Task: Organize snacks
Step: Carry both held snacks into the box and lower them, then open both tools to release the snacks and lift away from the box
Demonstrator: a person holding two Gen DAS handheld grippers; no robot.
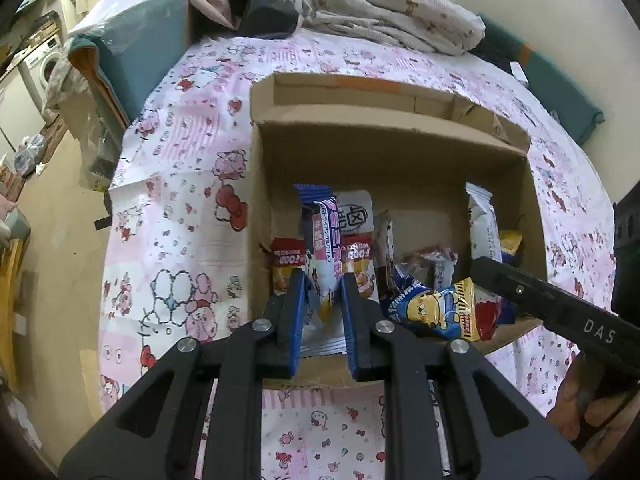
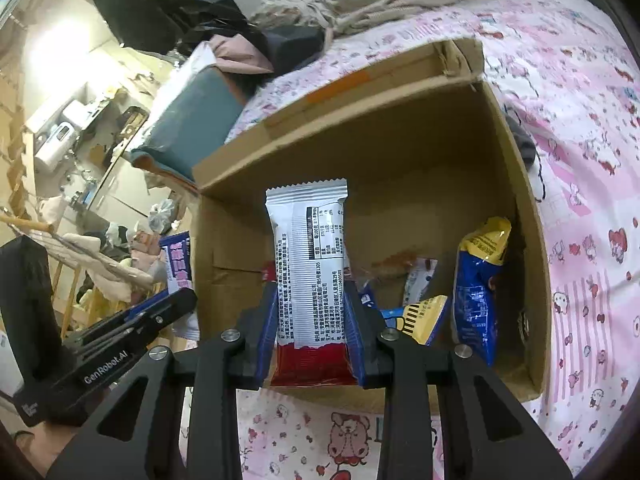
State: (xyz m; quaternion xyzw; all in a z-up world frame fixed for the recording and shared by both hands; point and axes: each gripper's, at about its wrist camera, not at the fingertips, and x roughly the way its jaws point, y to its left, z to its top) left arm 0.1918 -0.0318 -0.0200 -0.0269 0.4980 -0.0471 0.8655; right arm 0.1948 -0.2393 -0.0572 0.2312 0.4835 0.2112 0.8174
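Note:
An open cardboard box (image 1: 392,148) sits on a pink cartoon-print sheet and holds several snack packets. My left gripper (image 1: 323,280) is shut on a blue and pink snack bar (image 1: 322,236) that stands upright over the box's near left part. My right gripper (image 2: 311,296) is shut on a white and red snack bar (image 2: 308,248), upright above the cardboard box (image 2: 400,152). A blue and yellow packet (image 2: 480,280) leans on the box's right wall. In the left wrist view the right gripper's finger (image 1: 540,296) reaches in from the right above a bear-print packet (image 1: 436,308).
The pink sheet (image 1: 180,208) covers the surface around the box. Crumpled bedding (image 1: 392,12) and a teal cushion (image 1: 136,44) lie behind it. A hand (image 1: 592,396) holds the right tool at the lower right. A cluttered room and floor lie to the left.

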